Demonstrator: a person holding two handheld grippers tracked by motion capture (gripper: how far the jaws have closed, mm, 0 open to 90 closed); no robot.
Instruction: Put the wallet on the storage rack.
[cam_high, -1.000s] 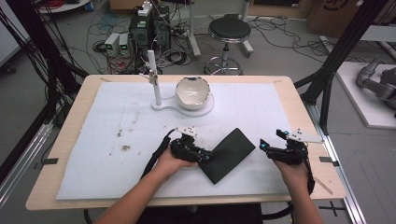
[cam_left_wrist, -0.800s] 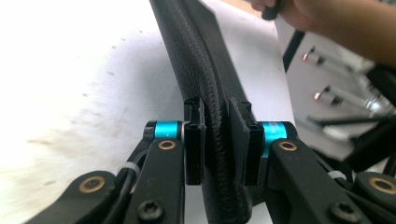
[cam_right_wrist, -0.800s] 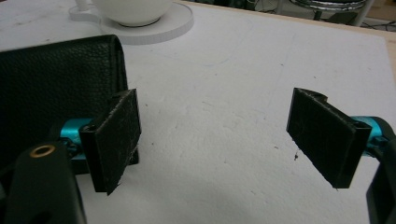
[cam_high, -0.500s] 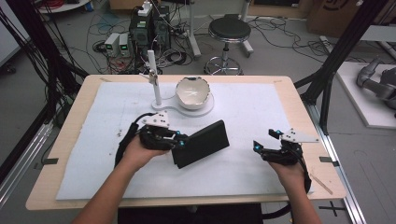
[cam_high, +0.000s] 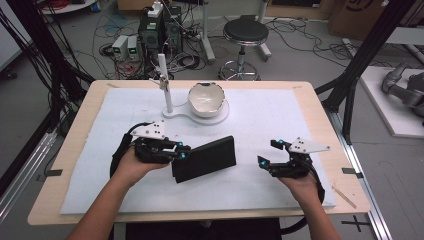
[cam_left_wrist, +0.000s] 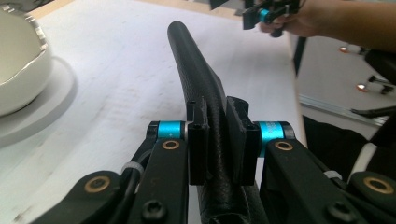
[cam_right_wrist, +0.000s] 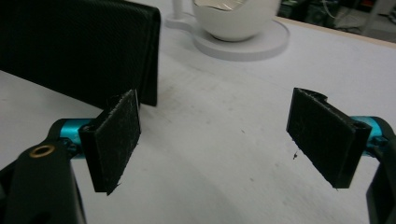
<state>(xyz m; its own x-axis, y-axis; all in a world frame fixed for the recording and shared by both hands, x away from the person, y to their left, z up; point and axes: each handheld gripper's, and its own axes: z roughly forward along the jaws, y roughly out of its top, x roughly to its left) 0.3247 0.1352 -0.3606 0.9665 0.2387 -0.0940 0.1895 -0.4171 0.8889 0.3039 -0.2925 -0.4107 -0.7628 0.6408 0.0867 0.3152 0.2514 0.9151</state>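
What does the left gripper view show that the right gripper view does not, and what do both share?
Left gripper view: the left gripper with its fingers shut on the edge of the black wallet, and the person's other hand farther off. Right gripper view: the right gripper with fingers apart and nothing between them, and the wallet's broad face. Both: the wallet, the white bowl and the white table cover.

wallet (cam_left_wrist: 205, 93) near end: cut off by the bottom edge of the left gripper view, behind the pads (cam_left_wrist: 198, 149).
wallet in right gripper view: left and top parts run past the picture's edges.
bowl (cam_left_wrist: 16, 70): cut off by the left edge in the left gripper view; its top is cropped in the right gripper view.
specks on the table cover (cam_high: 280, 115): too small to identify.
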